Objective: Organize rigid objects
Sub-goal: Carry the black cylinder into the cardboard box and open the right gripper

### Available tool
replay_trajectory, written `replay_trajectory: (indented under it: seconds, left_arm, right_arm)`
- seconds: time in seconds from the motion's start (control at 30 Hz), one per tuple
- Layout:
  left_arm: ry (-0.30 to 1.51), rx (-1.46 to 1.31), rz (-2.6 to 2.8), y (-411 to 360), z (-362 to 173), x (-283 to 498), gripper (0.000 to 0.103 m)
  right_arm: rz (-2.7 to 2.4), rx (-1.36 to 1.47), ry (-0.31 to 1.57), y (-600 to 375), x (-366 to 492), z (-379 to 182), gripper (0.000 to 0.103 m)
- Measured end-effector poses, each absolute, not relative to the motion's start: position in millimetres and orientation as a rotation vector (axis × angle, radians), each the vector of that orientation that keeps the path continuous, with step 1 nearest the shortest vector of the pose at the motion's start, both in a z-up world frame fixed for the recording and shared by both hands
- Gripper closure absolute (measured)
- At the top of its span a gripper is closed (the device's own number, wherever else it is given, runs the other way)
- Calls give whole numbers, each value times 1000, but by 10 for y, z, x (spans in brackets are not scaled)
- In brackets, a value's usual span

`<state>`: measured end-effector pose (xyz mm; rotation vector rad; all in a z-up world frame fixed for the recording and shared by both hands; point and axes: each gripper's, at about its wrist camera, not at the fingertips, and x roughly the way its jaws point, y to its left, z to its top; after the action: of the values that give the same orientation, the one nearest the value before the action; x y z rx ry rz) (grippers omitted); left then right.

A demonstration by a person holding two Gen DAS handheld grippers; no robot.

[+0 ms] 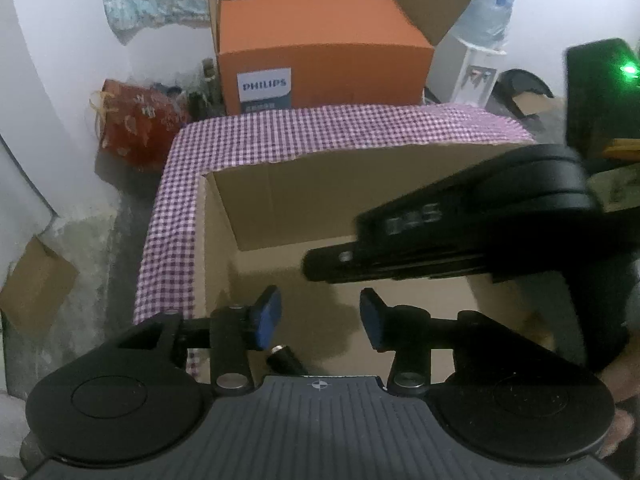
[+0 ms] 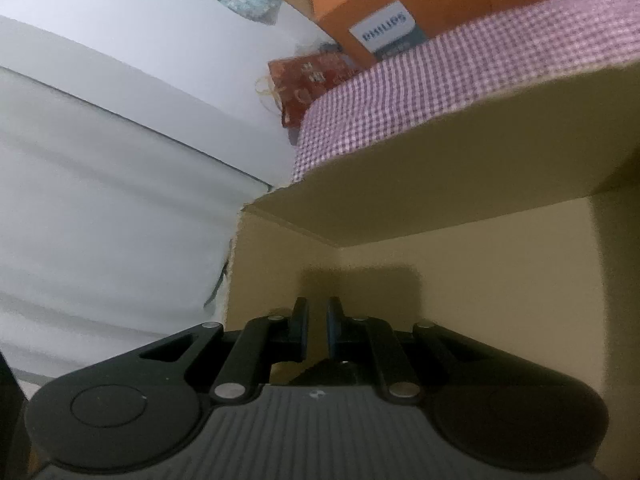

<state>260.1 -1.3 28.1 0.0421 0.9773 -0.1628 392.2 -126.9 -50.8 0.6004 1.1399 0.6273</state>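
Left tool [image 1: 320, 320] hangs over the open box [image 1: 280, 200], blue pads [image 1: 266, 316] spread wide, nothing between them. Across the left view comes the right tool [image 1: 460, 236], a dark blurred shape reaching in over the box from the right. From its own camera, the right tool [image 2: 318, 326] has its jaws drawn narrow, only a thin slit between them; whether anything sits in that slit, I cannot tell. It points at the box's [image 2: 460, 272] inner corner.

1 candidate for the task's thing: a small dark cylinder [image 1: 286, 358] with a shiny end, low in the box, just under the left tool's left pad. Most of it is hidden by the tool body, so I cannot say what it is.

My read: it looks hard and light, stiff, probably smooth, and round enough to roll. Best hold is across the barrel, pads square to its sides, not on the glossy end.

Checked cloth [image 1: 176, 216] drapes the box's rim; an orange carton [image 1: 320, 52] stands behind.
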Motion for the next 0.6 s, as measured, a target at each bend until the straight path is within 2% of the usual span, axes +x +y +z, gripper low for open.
replay_trajectory:
  seconds: [0.3,0.6]
  left_arm:
    - [841,20,-252,16,724,1979,46]
    - [744,-6,-322,43,929,1284,43]
  right_arm:
    - [656,605,998,-1883,3228,-87,91]
    - [680,617,881,-2521,2079,103,91]
